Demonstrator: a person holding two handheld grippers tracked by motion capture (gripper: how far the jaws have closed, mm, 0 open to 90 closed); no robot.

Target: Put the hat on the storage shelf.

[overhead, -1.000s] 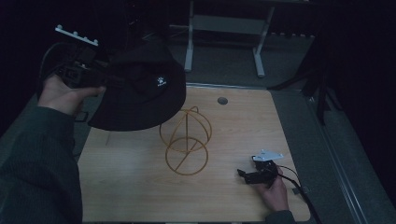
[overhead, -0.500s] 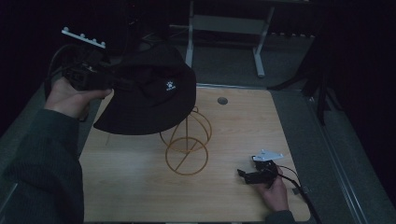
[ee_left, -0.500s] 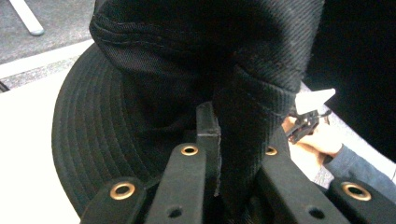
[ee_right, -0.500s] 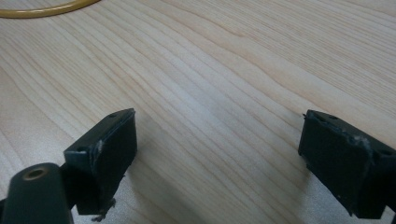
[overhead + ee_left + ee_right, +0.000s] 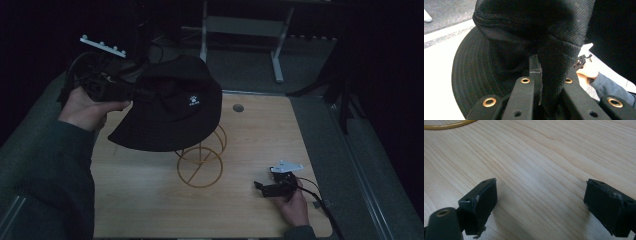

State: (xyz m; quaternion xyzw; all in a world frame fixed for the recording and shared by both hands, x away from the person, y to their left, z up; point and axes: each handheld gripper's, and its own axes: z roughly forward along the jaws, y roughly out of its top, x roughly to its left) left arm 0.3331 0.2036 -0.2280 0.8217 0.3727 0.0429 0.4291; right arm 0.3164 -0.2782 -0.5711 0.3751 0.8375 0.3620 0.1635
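Observation:
A black bucket hat (image 5: 170,107) with a small white logo hangs in the air above the yellow wire stand (image 5: 201,155) at the table's middle. My left gripper (image 5: 132,92) is shut on the hat's brim at its left side. In the left gripper view the brim fabric (image 5: 554,72) is pinched between the two black jaws. My right gripper (image 5: 261,188) rests low on the wooden table (image 5: 150,195) near the front right, open and holding nothing. Its fingers (image 5: 480,202) stand wide apart over bare wood in the right gripper view.
A small round hole (image 5: 238,107) sits in the table near its far edge. Grey floor and a metal frame (image 5: 240,30) lie beyond the table. The stand's yellow ring (image 5: 446,124) curves across the top left of the right gripper view.
My left gripper has carried the hat to the right and slightly lower, over the wire stand. The right gripper has stayed where it was.

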